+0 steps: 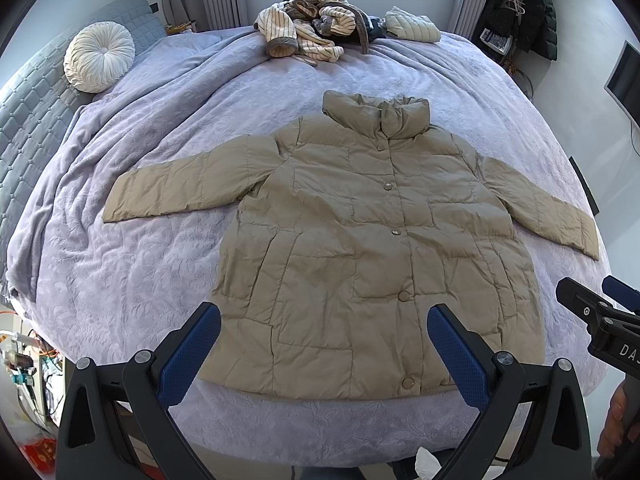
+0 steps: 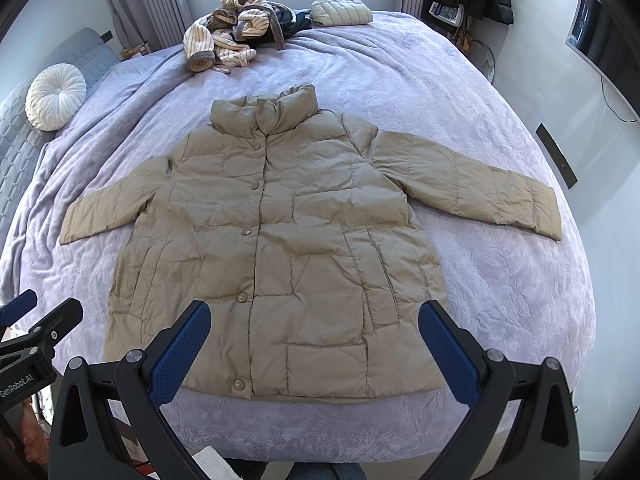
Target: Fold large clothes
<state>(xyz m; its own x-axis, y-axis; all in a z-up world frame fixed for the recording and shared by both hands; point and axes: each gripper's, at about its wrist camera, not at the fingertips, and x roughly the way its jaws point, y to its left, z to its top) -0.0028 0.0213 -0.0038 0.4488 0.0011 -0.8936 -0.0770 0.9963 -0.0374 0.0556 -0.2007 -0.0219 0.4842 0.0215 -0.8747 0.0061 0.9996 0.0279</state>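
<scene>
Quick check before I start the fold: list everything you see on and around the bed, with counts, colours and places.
jacket: one, tan, spread flat, buttoned, mid-bed.
blanket: one, lilac, covering the bed.
cushion: one, white, round, at the grey headboard.
clothes pile: one heap, striped cream and grey, far edge.
folded jacket: one, pale, beside the pile.
dark coats: hanging, far right corner.
screen: one, dark, right wall.
left gripper: black, blue pads, open over the hem.
right gripper: same, open.
</scene>
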